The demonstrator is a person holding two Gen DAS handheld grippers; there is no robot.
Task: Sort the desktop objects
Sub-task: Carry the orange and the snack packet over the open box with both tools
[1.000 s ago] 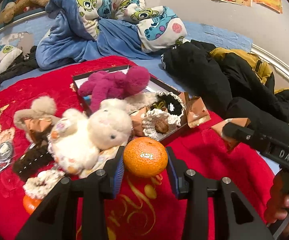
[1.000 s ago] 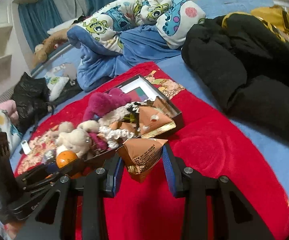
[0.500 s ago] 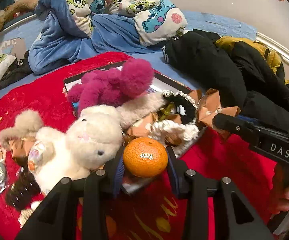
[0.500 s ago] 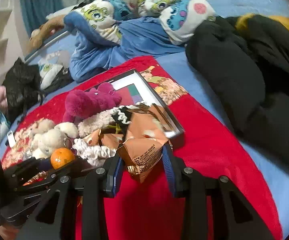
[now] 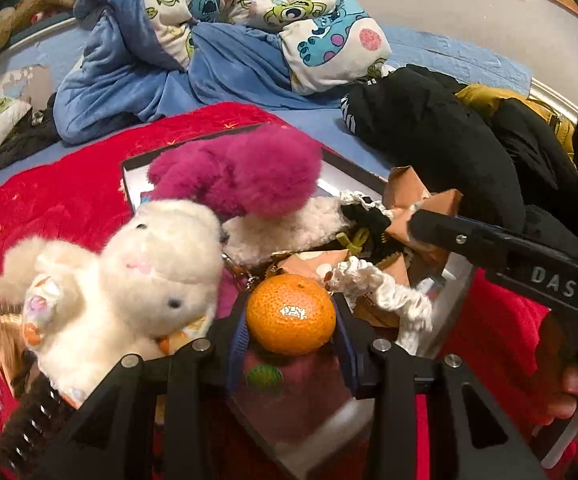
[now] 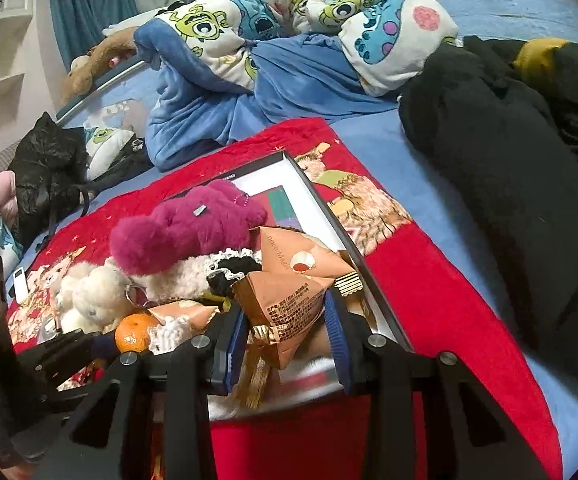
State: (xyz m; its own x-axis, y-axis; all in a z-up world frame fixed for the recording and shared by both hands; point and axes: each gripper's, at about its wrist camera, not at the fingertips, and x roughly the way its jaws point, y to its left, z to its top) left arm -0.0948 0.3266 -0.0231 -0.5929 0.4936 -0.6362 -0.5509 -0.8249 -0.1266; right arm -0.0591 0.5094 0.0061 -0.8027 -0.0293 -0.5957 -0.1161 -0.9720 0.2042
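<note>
The left gripper [image 5: 291, 344] is seen clamped on an orange [image 5: 291, 313], with the blue pads pressed against both sides of the fruit. The orange is held above the near end of a shallow black-rimmed tray [image 5: 353, 174] that lies on a red blanket [image 5: 61, 200].

The right gripper [image 6: 285, 340] is seen pinching a tan pyramid-shaped snack packet [image 6: 285, 304], with gold ribbon hanging below the jaws. This packet is held over the near right part of the same tray [image 6: 329, 208], just beside a second tan packet [image 6: 301, 256] that rests inside.

The tray is crowded. A magenta plush toy [image 5: 245, 172] is lying across its middle. A white plush rabbit [image 5: 129, 276] is positioned at its left edge, just beside the orange. A black-and-white frilled hair tie [image 6: 229, 268] and a white crocheted hair tie [image 5: 385, 292] are located between the plush toys and the packets.

A black coat [image 6: 501, 168] is lying on the blue bedsheet [image 6: 421, 184] to the right, well apart from the tray. A cartoon-print quilt [image 5: 217, 20] is heaped behind it.
</note>
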